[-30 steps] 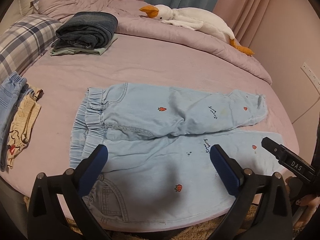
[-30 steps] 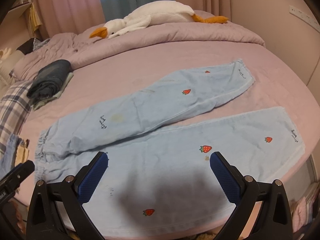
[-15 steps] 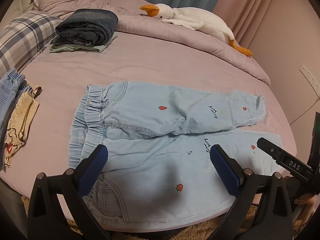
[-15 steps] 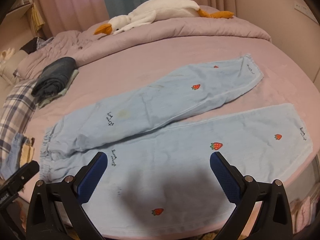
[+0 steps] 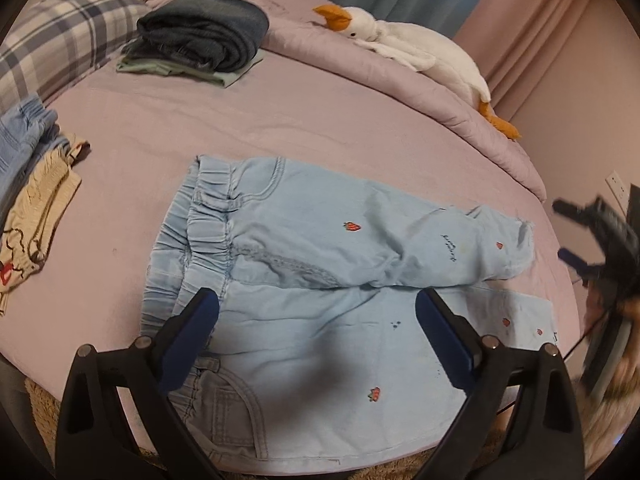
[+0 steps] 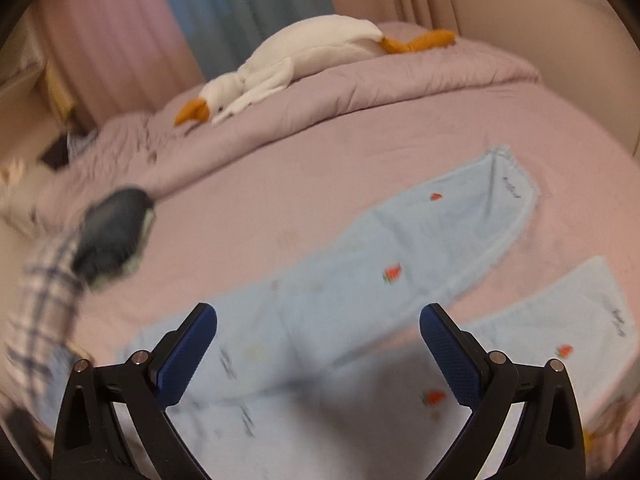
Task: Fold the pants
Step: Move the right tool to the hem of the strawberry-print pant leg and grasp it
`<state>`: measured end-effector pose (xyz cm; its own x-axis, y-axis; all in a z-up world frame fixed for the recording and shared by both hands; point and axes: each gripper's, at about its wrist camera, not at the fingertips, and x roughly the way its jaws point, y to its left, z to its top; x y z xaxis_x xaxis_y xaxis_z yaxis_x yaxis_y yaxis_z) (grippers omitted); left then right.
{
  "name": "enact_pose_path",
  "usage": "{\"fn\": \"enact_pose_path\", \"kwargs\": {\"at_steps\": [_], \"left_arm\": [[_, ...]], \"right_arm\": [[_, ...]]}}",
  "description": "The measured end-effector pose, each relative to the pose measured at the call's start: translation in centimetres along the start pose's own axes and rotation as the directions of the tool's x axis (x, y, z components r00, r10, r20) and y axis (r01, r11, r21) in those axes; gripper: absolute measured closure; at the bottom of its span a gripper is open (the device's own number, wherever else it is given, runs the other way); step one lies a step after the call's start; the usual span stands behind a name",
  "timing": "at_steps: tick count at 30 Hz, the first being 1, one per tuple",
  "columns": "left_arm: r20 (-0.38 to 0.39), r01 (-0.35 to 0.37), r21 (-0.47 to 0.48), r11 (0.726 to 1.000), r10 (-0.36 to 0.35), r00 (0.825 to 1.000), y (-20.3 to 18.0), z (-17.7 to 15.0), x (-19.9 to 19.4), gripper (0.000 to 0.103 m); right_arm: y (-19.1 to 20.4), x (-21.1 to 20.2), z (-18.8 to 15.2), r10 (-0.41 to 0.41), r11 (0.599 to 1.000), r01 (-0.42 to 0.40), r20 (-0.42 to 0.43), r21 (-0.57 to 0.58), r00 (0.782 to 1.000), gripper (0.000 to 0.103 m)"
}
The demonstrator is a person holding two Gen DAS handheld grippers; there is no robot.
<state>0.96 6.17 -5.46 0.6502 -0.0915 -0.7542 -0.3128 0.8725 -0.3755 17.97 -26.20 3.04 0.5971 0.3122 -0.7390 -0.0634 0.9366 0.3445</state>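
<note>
Right now I see the pants [image 5: 320, 280] spread flat on the bed [image 5: 280, 120], legs apart, waistband toward the plaid pillow [image 5: 60, 32]. My left gripper [image 5: 316, 332] hovers wide and empty above the seat; my right gripper [image 6: 318, 344] hangs wide and empty over the legs.

The pants [image 5: 320, 280] lie flat on the bed [image 5: 280, 120] at its near edge, waistband toward the left edge, the two legs running toward the right edge, one behind the other. A folded stack of clothes [image 5: 200, 36] sits near the far left corner, beside a pillow [image 5: 60, 36]. More garments [image 5: 32, 184] lie at the left edge. A stuffed goose [image 5: 412, 48] lies on the rumpled quilt [image 5: 400, 88] along the far edge.
</note>
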Motion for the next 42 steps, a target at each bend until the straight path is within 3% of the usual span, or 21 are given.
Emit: {"fn": "enact_pose_path", "kwargs": {"at_steps": [1,4,7,13,16,19,22,25,29,31,33,35,39,42], "left_arm": [[-0.002,0.001,-0.004,1.0,-0.001,1.0,0.1,0.0,0.1,0.006],[-0.014,-0.001,-0.019,1.0,0.001,1.0,0.5,0.3,0.7,0.007],[-0.023,-0.007,-0.03,1.0,0.006,1.0,0.9,0.5,1.2,0.011],[-0.044,-0.019,-0.036,0.999,0.017,0.999,1.4,0.4,1.8,0.013],[-0.055,-0.027,-0.039,0.999,0.025,0.998,1.8,0.3,2.0,0.013],[-0.056,-0.028,-0.047,0.999,0.025,0.998,2.2,0.5,2.1,0.013],[-0.063,-0.031,-0.048,0.998,0.028,0.998,2.3,0.6,2.3,0.013],[-0.07,-0.031,-0.051,0.998,0.027,0.997,2.2,0.6,2.7,0.013],[-0.079,-0.034,-0.047,0.998,0.03,0.996,2.0,0.5,3.0,0.013],[-0.085,-0.038,-0.044,0.998,0.035,0.996,1.9,0.5,3.2,0.013],[-0.087,-0.034,-0.043,0.999,0.03,0.996,1.8,0.5,3.2,0.013],[-0.086,-0.032,-0.039,0.999,0.028,0.996,1.7,0.4,3.2,0.013],[-0.095,-0.037,-0.035,0.999,0.033,0.995,1.7,0.4,3.5,0.013],[-0.111,-0.039,-0.039,0.998,0.034,0.993,1.8,0.3,4.1,0.013]], "right_arm": [[-0.5,0.8,1.2,-0.002,1.0,0.002,-0.008,0.031,1.0,0.002],[-1.2,3.5,3.9,-0.005,0.995,0.011,-0.059,0.099,0.998,0.02],[-1.1,7.0,6.0,-0.021,0.992,0.033,-0.095,0.125,0.995,0.021],[-1.4,15.5,7.5,-0.092,0.981,0.129,-0.239,0.144,0.967,0.044],[-2.8,16.5,6.4,-0.13,0.97,0.182,-0.29,0.161,0.948,0.046],[-4.9,14.7,4.9,-0.194,0.955,0.242,-0.258,0.172,0.947,0.046],[-7.3,13.7,4.0,-0.285,0.923,0.336,-0.252,0.188,0.925,0.046],[-9.1,13.0,4.0,-0.198,0.917,0.277,-0.275,0.286,0.941,0.046],[-7.1,10.6,5.9,-0.185,0.947,0.215,-0.143,0.241,0.972,0.046],[-6.0,11.2,6.5,-0.086,0.971,0.112,-0.126,0.211,0.988,0.046],[-6.0,12.5,6.6,-0.017,0.974,0.051,-0.152,0.22,0.988,0.046],[-7.0,14.0,6.3,-0.031,0.968,0.081,-0.203,0.238,0.979,0.046],[-9.8,14.9,4.4,-0.144,0.943,0.217,-0.276,0.253,0.95,0.046],[-10.9,13.8,3.5,-0.126,0.945,0.193,-0.251,0.265,0.96,0.049]]}}
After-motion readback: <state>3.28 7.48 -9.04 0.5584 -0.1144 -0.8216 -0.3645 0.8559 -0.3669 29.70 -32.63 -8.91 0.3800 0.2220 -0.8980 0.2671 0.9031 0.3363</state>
